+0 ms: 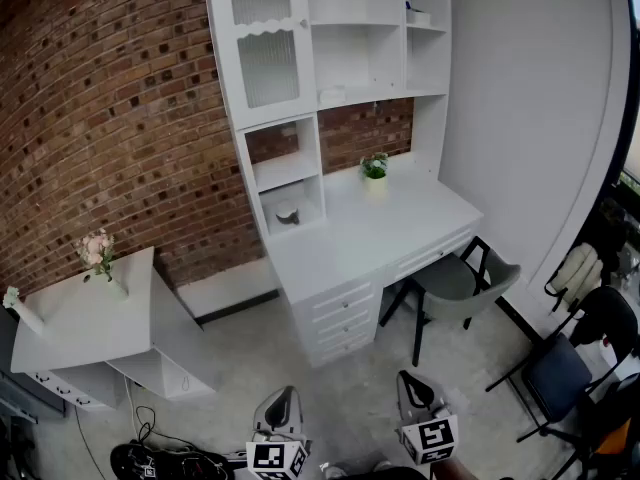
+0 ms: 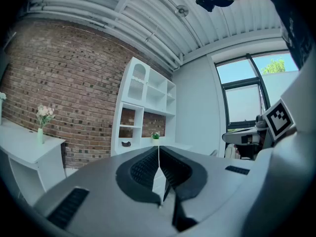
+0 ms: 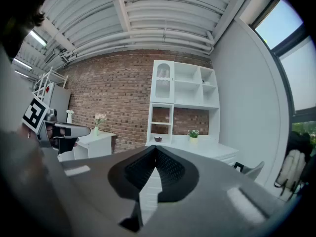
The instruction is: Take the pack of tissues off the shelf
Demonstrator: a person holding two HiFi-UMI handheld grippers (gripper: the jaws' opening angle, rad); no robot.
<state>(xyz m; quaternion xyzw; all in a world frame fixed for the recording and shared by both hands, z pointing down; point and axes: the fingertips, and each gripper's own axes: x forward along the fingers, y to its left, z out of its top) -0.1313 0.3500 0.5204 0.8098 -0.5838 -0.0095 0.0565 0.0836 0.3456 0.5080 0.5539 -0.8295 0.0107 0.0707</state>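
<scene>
The pack of tissues [image 1: 419,16] is most likely the small pale thing with a touch of blue on top. It sits on the upper right shelf [image 1: 428,30] of the white shelf unit [image 1: 345,63], near the top of the head view, right of centre. It is too small there to make out its wrapping or which way it lies, and neither gripper view shows it plainly. Both tools are well apart from it, low at the bottom edge of that frame. The left tool [image 1: 279,400] and the right tool [image 1: 411,382] each have their jaws pressed together with nothing between them, so whichever goes for the pack must first spread its jaws wider than the pack. A tissue pack should be light and soft, giving under a squeeze, with a film wrapper that is probably a little slippery; it is not fragile. The best hold is likely across its shorter width at mid-body, taken from the open front of the compartment with the tool held about level. The pads should press just hard enough to dent the wrap so it cannot slide out. A slip would drop it toward the white worktop [image 1: 400,230] below, near the potted plant [image 1: 375,166], which would do the pack little harm.
</scene>
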